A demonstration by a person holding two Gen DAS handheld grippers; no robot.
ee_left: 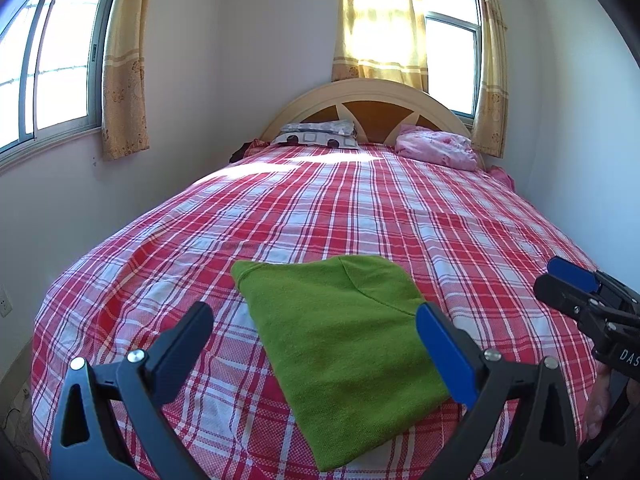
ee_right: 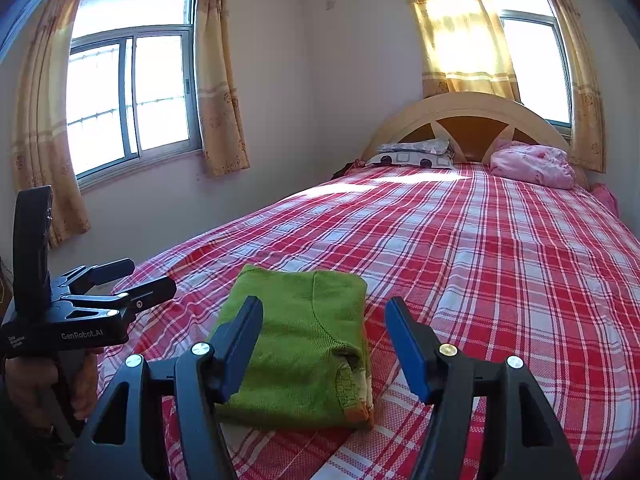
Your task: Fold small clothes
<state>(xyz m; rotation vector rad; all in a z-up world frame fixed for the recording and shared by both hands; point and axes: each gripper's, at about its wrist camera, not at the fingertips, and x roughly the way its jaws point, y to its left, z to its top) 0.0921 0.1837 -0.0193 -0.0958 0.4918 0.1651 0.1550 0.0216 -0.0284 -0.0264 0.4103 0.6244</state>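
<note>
— Green knit, folded into a thick packet: the small garment (ee_left: 340, 344) lies on the red plaid bed (ee_left: 440, 220) near its foot, with nothing gripping it.

— From the right wrist, the same garment (ee_right: 296, 344) shows an orange-trimmed hem at its near right corner; the left wrist view shows only plain green.

— And the grippers?

— The left gripper (ee_left: 316, 332) stands wide open above the garment, one finger to each side, pads clear of the cloth. The right gripper (ee_right: 324, 336) is open at a middling width, likewise empty, over the garment's near edge.

— Does either view catch the other tool?

— Both do. The left wrist view has the right gripper (ee_left: 560, 280) at its right edge. The right wrist view has the left gripper (ee_right: 148, 280) at its left side, with a hand (ee_right: 44, 388) on its handle.
</note>
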